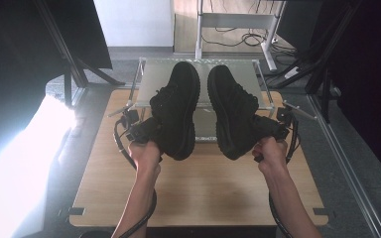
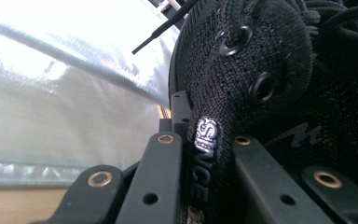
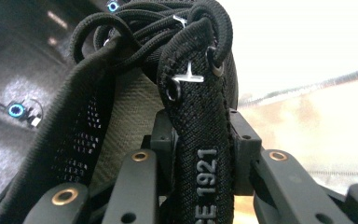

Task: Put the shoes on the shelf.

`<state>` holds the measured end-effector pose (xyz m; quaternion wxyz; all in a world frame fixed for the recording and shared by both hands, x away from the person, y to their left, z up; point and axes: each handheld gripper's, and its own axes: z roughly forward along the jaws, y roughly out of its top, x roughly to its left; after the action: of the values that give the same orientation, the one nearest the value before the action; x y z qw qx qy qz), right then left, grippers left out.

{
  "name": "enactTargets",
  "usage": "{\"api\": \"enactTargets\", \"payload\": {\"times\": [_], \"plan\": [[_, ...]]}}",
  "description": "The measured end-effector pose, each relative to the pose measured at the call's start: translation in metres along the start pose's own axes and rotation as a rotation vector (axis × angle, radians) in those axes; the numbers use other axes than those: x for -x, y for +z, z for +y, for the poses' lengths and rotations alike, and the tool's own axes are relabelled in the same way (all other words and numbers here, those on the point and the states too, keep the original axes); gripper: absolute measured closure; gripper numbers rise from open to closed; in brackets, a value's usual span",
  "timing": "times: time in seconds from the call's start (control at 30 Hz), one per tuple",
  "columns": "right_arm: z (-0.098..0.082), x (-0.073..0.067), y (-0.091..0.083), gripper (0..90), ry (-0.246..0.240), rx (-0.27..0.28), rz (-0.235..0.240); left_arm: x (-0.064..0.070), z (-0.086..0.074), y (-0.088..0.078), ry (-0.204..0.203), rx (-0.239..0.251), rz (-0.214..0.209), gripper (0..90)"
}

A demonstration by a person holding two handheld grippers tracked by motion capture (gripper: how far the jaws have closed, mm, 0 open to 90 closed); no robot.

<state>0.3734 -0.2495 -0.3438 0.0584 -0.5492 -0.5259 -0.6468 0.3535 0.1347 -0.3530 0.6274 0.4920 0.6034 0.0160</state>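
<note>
Left gripper (image 2: 205, 154): jaws clamped on the heel pull tab of the left shoe (image 1: 176, 106); tab printed with white letters, pinched flat between the jaws; knit upper and eyelets just beyond. Right gripper (image 3: 205, 163): same grip, jaws closed on the heel tab of the right shoe (image 1: 234, 111), tab reads "1921"; laces (image 3: 135, 28) bunched loose at the collar above.

Position: both shoes black, held side by side above the worktop (image 1: 203, 188), soles up, toes pointing away toward the rack (image 1: 151, 79); heels at the grippers, shoes just apart, not touching.

Risks, my read:
- each shoe's full weight hangs off a narrow fabric tab; a quick swing could let the tab slide out of the jaws, shoe drops;
- shoes can pivot about the tab, so the toe end may sag or twist and land off-line on the rack;
- loose laces could snag a rack edge or a jaw on set-down;
- the pair sit close; a small inward drift bumps them together.

Surface: pale wood worktop, bare apart from the metal-framed rack with a grey shelf at the far edge. Room: hard glare from the left, dark panels both sides, white desk legs and cables (image 1: 238, 39) on the floor behind.
</note>
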Motion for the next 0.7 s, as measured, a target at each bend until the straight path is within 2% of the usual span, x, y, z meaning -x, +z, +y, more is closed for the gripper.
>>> {"api": "enactTargets", "payload": {"times": [0.1,0.33,0.43,0.7], "plan": [[0.005,-0.002,0.007,69.6,0.014,0.011,-0.010,0.002,0.006,0.007,-0.002,-0.002,0.006,87.5],[0.019,-0.003,0.022,69.6,0.011,0.037,-0.035,0.005,0.021,0.025,-0.026,0.000,0.021,87.5],[0.025,-0.002,0.026,69.6,0.018,0.051,-0.049,0.003,0.029,0.030,-0.048,0.008,0.027,87.5],[0.043,0.005,0.036,69.5,0.032,0.080,-0.093,-0.003,0.049,0.045,-0.069,0.014,0.074,87.4]]}}
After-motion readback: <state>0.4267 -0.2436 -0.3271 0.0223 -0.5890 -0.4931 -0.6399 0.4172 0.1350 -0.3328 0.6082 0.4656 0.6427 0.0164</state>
